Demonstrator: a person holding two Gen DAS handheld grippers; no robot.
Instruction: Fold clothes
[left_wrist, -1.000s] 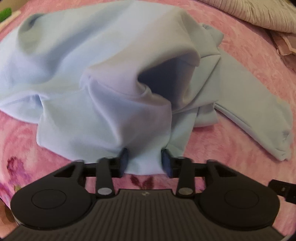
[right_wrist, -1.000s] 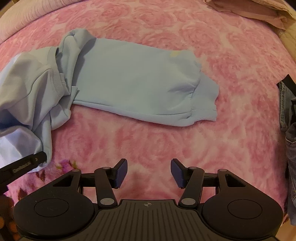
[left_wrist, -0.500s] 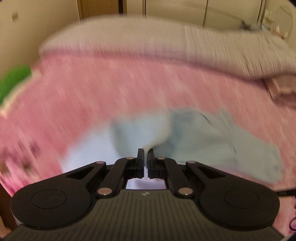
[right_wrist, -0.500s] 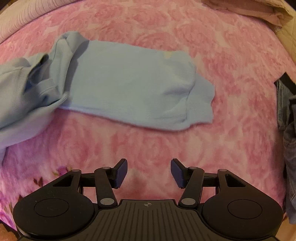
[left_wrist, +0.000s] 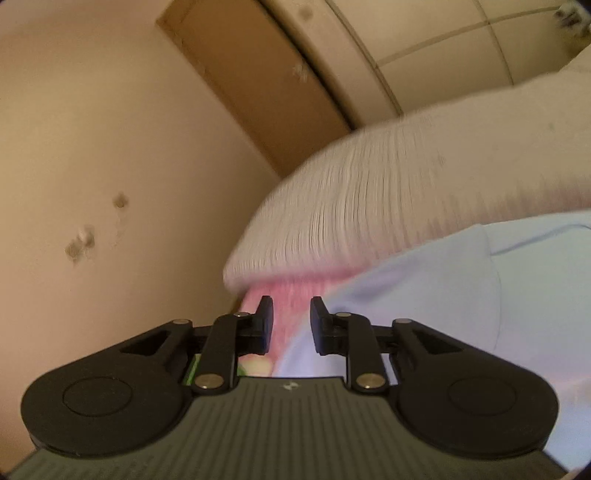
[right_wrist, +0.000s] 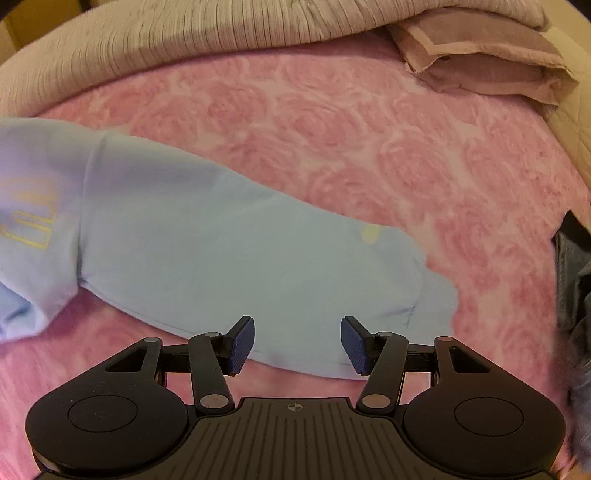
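On the pink blanket (right_wrist: 369, 155) your light blue sweatshirt (right_wrist: 207, 258) lies spread, one sleeve (right_wrist: 332, 295) reaching under your right gripper (right_wrist: 297, 343), whose fingers stand wide apart, holding nothing. Your left gripper (left_wrist: 291, 325) tilts toward the wall (left_wrist: 92, 147), fingers parted and empty, the sweatshirt just beside it.

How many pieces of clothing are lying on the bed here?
2: a light blue sweatshirt spread across the pink blanket, and a dark grey garment at the right edge. More may be out of view.
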